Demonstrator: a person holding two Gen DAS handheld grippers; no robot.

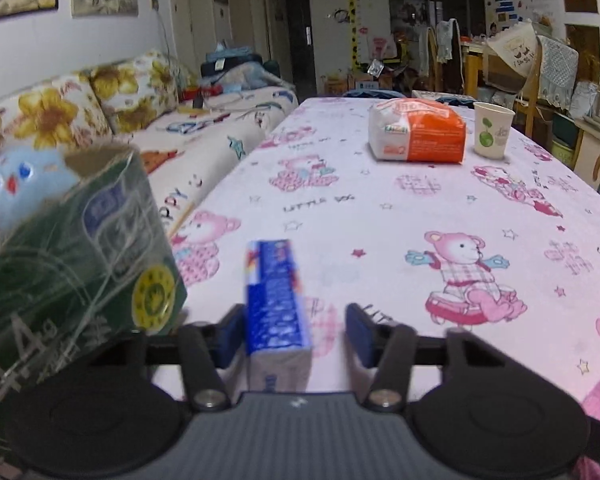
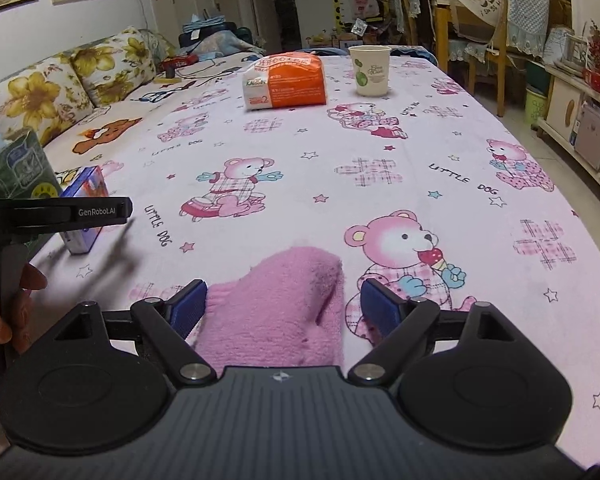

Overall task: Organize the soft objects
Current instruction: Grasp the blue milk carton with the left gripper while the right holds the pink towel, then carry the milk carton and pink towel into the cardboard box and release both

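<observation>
**newbie:** Where was everything?

**mod:** Left gripper sat spread around the small blue plastic-wrapped tissue pack, only its left pad touching. Right gripper was released astride the fluffy pink cloth, both on the table.

**newbie:** Tips?

**mod:** I'd have centred, then squeezed gently.

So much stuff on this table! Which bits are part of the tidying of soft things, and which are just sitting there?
Likely part of the job:
- blue tissue pack, between the open left gripper fingers
- pink fluffy cloth, between the open right gripper fingers
- blue plush toy
- orange soft pack

Probably just lying about:
- paper cup
- green box
</observation>
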